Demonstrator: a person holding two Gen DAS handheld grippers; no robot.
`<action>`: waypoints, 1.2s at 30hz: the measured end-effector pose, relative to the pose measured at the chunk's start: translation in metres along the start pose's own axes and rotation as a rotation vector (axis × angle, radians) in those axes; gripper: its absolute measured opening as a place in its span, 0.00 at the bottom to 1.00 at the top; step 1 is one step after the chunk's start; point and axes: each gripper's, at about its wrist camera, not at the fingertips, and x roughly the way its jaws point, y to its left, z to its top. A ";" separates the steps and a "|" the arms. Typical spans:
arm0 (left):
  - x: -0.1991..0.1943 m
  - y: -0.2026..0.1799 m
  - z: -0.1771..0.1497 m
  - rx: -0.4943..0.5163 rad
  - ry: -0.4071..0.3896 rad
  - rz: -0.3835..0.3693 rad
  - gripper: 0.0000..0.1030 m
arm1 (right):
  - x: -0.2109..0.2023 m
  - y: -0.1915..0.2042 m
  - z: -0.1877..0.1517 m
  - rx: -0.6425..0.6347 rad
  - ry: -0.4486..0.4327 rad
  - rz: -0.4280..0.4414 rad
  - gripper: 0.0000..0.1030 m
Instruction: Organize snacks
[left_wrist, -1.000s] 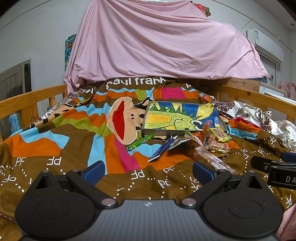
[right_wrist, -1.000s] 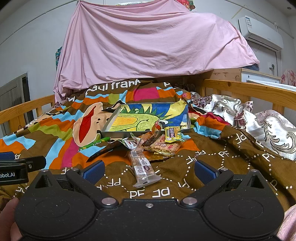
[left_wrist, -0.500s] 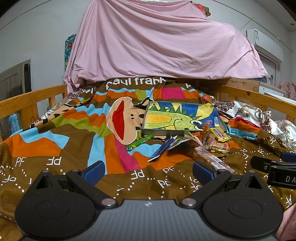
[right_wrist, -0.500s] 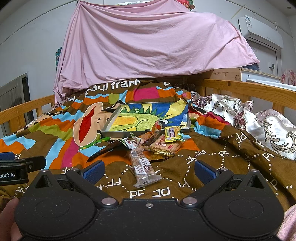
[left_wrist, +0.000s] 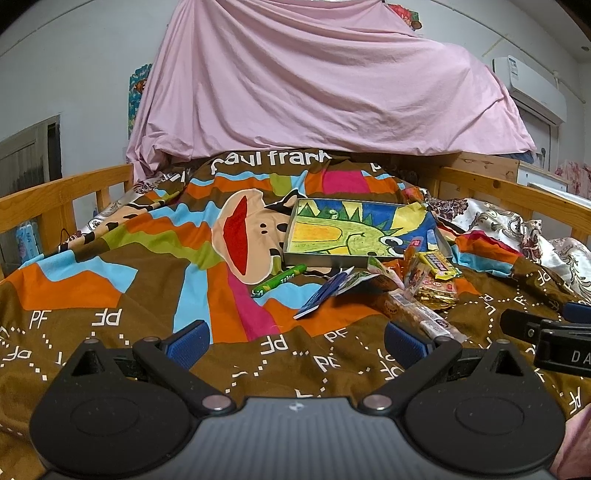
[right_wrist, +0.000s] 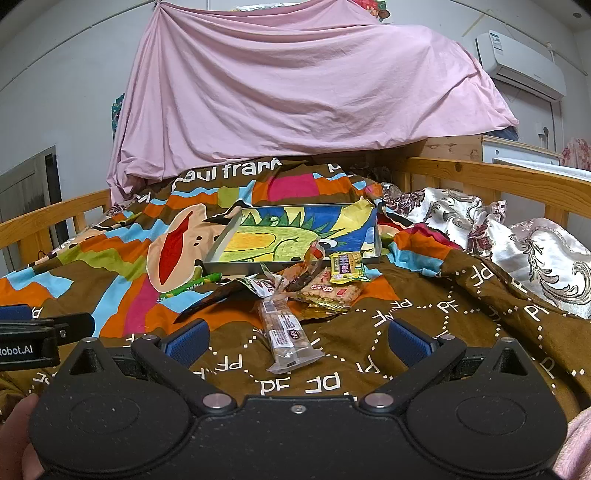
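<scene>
Both grippers, left (left_wrist: 293, 341) and right (right_wrist: 298, 341), are hovering spread wide and empty over the blanket (right_wrist: 424, 325). Snacks (right_wrist: 314, 284) are lying heaped just before the tray (right_wrist: 376, 236). Risk: slippery wrappers sliding away, or soft bedding bunching between the fingers.

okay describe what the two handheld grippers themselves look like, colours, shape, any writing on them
Both grippers, left and right, are matte black with two round housings, silver pivot screws and angled arms ending in ribbed blue pads. Each shows white lettering on its side in the other's view, partly cut off: "obot.AI" and "DA".
</scene>
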 end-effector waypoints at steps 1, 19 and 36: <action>0.000 0.000 0.000 0.001 -0.001 0.001 1.00 | 0.000 0.000 0.000 -0.001 0.000 0.000 1.00; 0.017 0.011 0.003 -0.079 0.077 0.069 1.00 | 0.020 -0.012 0.016 0.107 0.031 0.155 1.00; 0.096 0.007 0.039 -0.017 0.168 -0.020 1.00 | 0.135 -0.038 0.045 -0.069 0.166 0.283 1.00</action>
